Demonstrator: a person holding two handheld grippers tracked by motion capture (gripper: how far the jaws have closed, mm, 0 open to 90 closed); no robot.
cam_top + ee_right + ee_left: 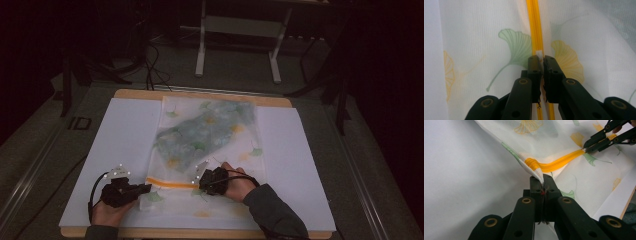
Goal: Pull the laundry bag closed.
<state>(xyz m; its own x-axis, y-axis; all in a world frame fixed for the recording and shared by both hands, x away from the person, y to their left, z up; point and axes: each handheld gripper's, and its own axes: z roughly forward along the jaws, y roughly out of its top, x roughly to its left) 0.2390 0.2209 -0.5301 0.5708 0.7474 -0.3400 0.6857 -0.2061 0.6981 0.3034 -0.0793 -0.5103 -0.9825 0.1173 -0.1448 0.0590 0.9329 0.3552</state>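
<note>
Near the worktop's front edge lies a white mesh zip bag with ginkgo-leaf print (207, 150). The left gripper (543, 178) pinches its corner as anchor, so the right gripper (541, 60), clamped on the white zip pull (539, 53), can likely slide along the yellow zipper (554, 164).

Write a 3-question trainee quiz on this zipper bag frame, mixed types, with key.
1. True or false: the left gripper is shut on the corner of the mesh bag at the end of the orange zipper.
2. What is the right gripper closed on? A) the white zipper pull B) the white sheet C) the bluish garment inside the bag
3. What pattern is printed on the bag?

Key
1. True: the jaws pinch the fabric corner, lifting it slightly.
2. A: the jaw tips meet on the pull, on the zipper line.
3. Ginkgo leaves in green and yellow-orange.
</note>
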